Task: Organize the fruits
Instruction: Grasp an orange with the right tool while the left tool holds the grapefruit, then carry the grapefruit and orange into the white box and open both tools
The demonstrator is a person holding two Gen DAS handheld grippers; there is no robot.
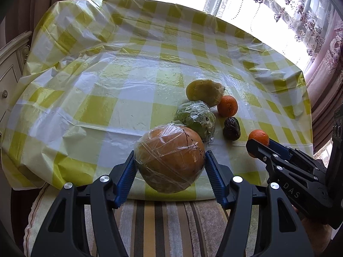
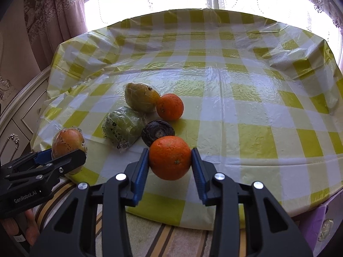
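Note:
My left gripper (image 1: pixel 169 160) is shut on a large orange-brown fruit wrapped in plastic film (image 1: pixel 169 158), held at the near edge of the table. My right gripper (image 2: pixel 170 157) is shut on a small orange (image 2: pixel 170 158), its blue pads pressing both sides. On the cloth lie a film-wrapped green fruit (image 1: pixel 196 120), a wrapped yellow fruit (image 1: pixel 204 92), a second orange (image 1: pixel 227 106) and a dark wrinkled fruit (image 1: pixel 232 128). In the left wrist view the right gripper (image 1: pixel 257 144) with its orange (image 1: pixel 258 136) sits at the right. In the right wrist view the left gripper (image 2: pixel 64 156) holds the wrapped fruit (image 2: pixel 67 142).
The table wears a yellow-and-white checked plastic cloth (image 2: pixel 246 107), bare across its far half and right side. A striped chair cushion (image 1: pixel 163 224) lies below the near edge. A white cabinet (image 1: pixel 10 64) stands at the left, and curtains (image 1: pixel 321 53) and a bright window lie behind.

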